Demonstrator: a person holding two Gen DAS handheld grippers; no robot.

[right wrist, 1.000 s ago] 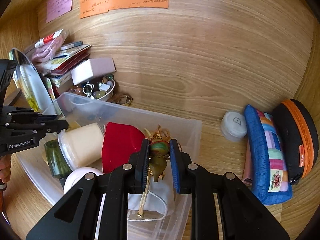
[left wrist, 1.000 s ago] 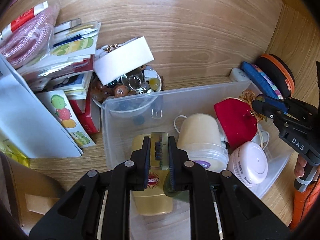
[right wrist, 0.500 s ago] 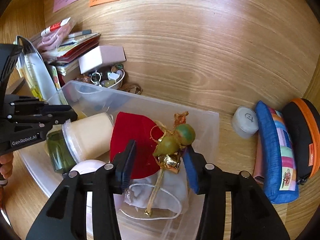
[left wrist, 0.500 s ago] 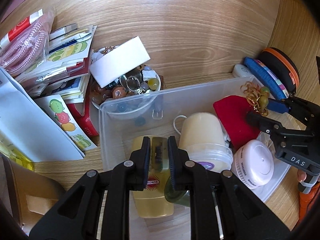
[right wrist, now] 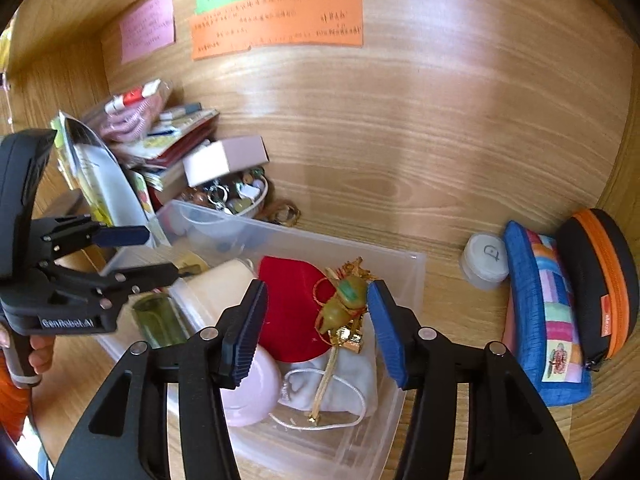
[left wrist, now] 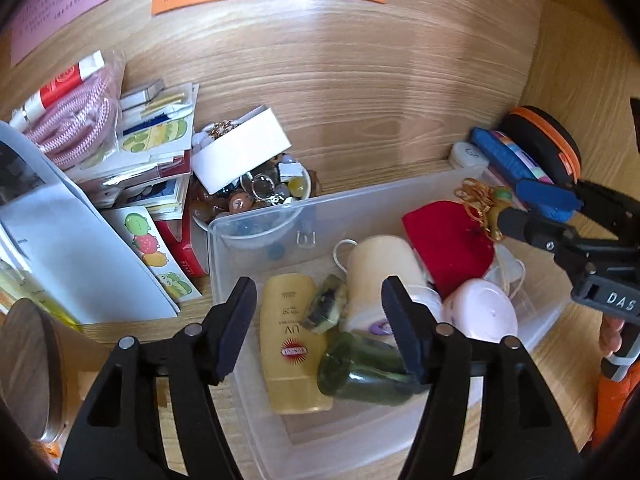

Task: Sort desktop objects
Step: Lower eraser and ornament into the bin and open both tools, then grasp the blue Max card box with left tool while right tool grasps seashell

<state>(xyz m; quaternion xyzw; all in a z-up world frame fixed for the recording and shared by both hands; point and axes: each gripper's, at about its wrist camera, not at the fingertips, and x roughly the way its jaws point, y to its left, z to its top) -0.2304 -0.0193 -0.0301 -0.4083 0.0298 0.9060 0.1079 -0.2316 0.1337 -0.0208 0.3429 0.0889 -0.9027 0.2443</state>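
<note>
Sorting step: both tongs stood over the clear bin (left wrist: 256, 240), each having just dropped a piece.
Left gripper (left wrist: 320, 320): jaws had just been opening, nothing pressed between them.
Green stone (left wrist: 326, 308): lay on the yellow tube (left wrist: 288, 340) in the bin; probably hard, slick, chippable, best pinched across its flat faces.
Right gripper (right wrist: 316, 332): jaws had just been opening, apart.
Gourd charm (right wrist: 346, 304): rested on the red pouch (right wrist: 288, 308); light, dangly, best taken by the beads.

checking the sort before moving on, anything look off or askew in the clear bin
Nothing is spilled or damaged. Inside the clear bin things lie loosely: the small green stone piece leans tilted between the yellow tube and the cream jar, and the gold charm lies across the red pouch.
</note>
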